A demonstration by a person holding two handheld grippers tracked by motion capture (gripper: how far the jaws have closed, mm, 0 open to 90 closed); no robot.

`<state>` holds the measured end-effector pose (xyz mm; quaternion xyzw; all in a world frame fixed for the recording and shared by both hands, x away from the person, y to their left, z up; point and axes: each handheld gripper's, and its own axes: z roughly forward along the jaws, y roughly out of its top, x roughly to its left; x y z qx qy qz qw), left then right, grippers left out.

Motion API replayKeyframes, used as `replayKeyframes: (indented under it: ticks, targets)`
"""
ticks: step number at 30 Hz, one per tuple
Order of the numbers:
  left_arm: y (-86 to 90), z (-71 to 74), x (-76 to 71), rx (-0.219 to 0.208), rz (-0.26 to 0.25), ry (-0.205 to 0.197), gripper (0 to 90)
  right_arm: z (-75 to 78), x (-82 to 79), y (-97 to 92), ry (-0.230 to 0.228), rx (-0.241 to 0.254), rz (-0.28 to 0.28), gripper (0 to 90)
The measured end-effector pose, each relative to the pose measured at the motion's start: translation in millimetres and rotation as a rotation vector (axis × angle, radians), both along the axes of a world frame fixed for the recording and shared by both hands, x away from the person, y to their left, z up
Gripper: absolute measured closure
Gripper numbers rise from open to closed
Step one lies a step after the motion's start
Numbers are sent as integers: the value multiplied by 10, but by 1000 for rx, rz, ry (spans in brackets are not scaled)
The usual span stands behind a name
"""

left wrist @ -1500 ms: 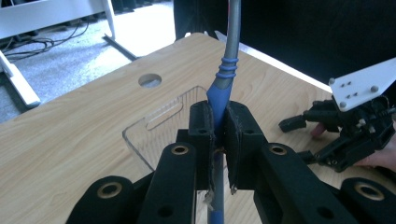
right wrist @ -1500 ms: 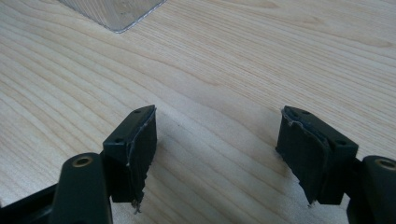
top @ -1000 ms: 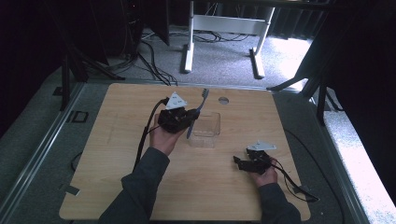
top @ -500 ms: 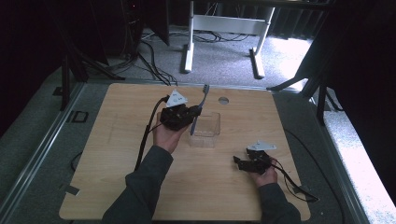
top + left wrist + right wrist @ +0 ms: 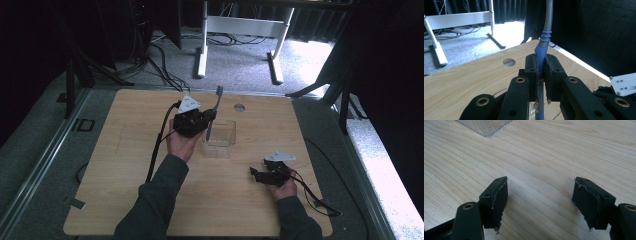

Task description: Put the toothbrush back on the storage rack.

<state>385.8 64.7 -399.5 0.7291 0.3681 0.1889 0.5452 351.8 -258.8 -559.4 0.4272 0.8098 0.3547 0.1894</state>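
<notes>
Above the clear container (image 5: 219,138), the left gripper (image 5: 209,117), clamped tight on an upright toothbrush (image 5: 214,111), could tip that light container if lowered off-centre.

Light wooden table top (image 5: 125,165) with a round hole (image 5: 239,107) near its far edge. Beyond it, grey carpeted floor (image 5: 240,70), white metal desk frame (image 5: 235,25), black cables (image 5: 155,60) and dark curtains (image 5: 380,60).
</notes>
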Motion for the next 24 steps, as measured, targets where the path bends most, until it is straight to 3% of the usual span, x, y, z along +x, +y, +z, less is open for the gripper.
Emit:
replayKeyframes:
  ticks: [16, 24]
  targets:
    - [-65, -28, 79, -57, -3, -21, 818, 0, 0, 0, 0, 0, 0, 280]
    - [-111, -50, 119, -66, 1, -35, 818, 0, 0, 0, 0, 0, 0, 280]
